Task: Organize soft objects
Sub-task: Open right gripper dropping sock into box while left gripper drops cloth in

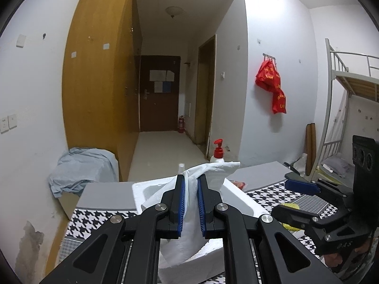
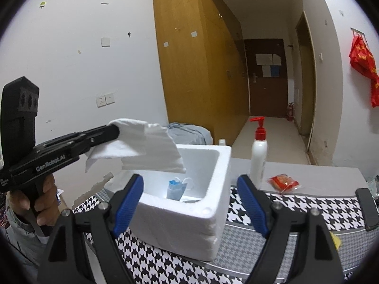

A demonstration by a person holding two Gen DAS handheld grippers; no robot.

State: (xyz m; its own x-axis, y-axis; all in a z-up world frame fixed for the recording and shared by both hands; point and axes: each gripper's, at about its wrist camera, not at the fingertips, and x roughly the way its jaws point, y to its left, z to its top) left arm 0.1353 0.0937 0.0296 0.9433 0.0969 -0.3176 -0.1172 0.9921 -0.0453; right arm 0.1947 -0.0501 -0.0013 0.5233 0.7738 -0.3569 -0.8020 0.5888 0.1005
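White walls and a wooden wardrobe [image 1: 99, 82] back the houndstooth tabletop [image 1: 99, 217] in the left wrist view, where the left gripper [image 1: 191, 203] pinches one white cloth [image 1: 210, 175], creased and standing upright above one foam box [image 1: 239, 201]

Right wrist view: right gripper [image 2: 189, 206] spread wide, nothing between its pads; the cloth hangs level over the box's left edge (one blue mask [image 2: 176, 189] lies inside); one pump bottle [image 2: 258, 151] and one red packet [image 2: 283, 182] sit toward the far edge

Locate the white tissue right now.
The white tissue hangs pinched in the left tongs, above the near-left rim of the foam box in the right wrist view.
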